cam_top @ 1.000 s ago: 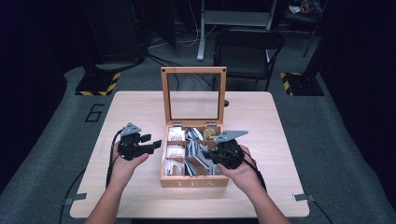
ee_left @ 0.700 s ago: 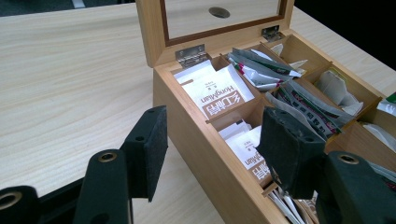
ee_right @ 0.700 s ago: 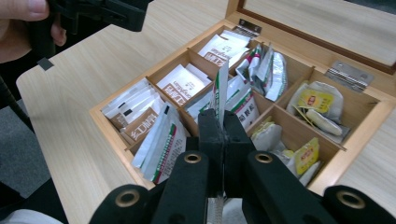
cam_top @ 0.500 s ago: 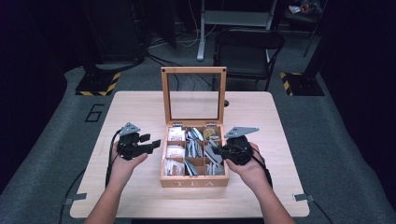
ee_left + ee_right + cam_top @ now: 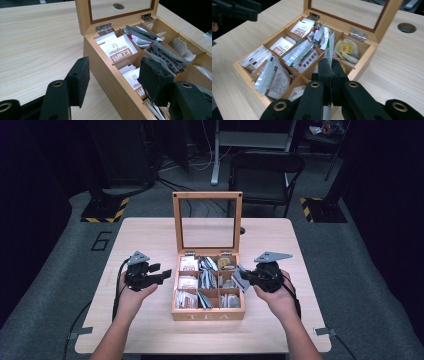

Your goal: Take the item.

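Wooden table [image 5: 150, 240] (tea box [image 5: 208, 315] on it)

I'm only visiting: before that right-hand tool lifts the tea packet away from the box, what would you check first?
1. Right gripper shut on the tea sachet: ok.
2. Grip depth on the sachet: cannot tell, jaws hide its lower part.
3. Lid of the wooden tea box upright, out of the way: ok.
4. Left gripper open, beside the box's wall, not holding it: ok.
5. Neighbouring green-striped packets free of the sachet: cannot tell.
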Motion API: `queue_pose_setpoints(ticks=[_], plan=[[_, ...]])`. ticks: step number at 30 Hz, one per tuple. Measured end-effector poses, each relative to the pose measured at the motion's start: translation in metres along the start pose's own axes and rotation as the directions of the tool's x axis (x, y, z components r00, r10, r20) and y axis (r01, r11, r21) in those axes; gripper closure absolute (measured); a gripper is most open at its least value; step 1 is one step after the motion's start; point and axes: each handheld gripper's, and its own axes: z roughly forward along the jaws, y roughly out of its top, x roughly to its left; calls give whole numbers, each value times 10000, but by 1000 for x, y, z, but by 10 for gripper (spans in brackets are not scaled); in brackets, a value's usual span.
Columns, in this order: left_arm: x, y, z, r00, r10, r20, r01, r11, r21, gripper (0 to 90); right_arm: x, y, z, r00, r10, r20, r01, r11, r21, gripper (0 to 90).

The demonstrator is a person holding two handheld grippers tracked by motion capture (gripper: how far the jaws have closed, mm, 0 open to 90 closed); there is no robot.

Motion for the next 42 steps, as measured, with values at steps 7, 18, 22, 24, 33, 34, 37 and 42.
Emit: queue_pose_setpoints(ticks=[7, 18, 22, 24, 33, 34, 37, 42], plan=[[1, 0, 0, 10000, -25, -8, 25, 10000, 22, 419, -14, -5, -4, 9987, 260, 439, -255, 9996, -130, 892], [2, 0, 0, 10000, -50, -21, 50, 10000, 31, 418, -34, -18, 2, 9919, 627, 1103, -642, 9979, 100, 892], [2, -1, 0, 10000, -30, 10, 30, 10000, 83, 419, -43, -26, 5, 9883, 821, 1287, -848, 9963, 157, 892], [2, -1, 0, 10000, -33, 12, 33, 10000, 94, 419, -47, -29, 7, 9869, 897, 1342, -922, 9957, 121, 892], [3, -1, 0, 10000, -75, -11, 75, 9999, 75, 419, -64, -44, 12, 9703, 1014, 2198, -1102, 9935, 280, 891], [3, -1, 0, 10000, -80, -23, 80, 10000, 52, 418, -66, -45, 12, 9691, 995, 2259, -1093, 9935, 312, 892], [3, -1, 0, 10000, -86, -19, 86, 9999, 53, 419, -72, -49, 13, 9610, 1129, 2523, -1248, 9917, 315, 891], [3, -1, 1, 10000, -80, -17, 80, 10000, 46, 419, -81, -56, 14, 9529, 1314, 2733, -1462, 9887, 344, 890]])
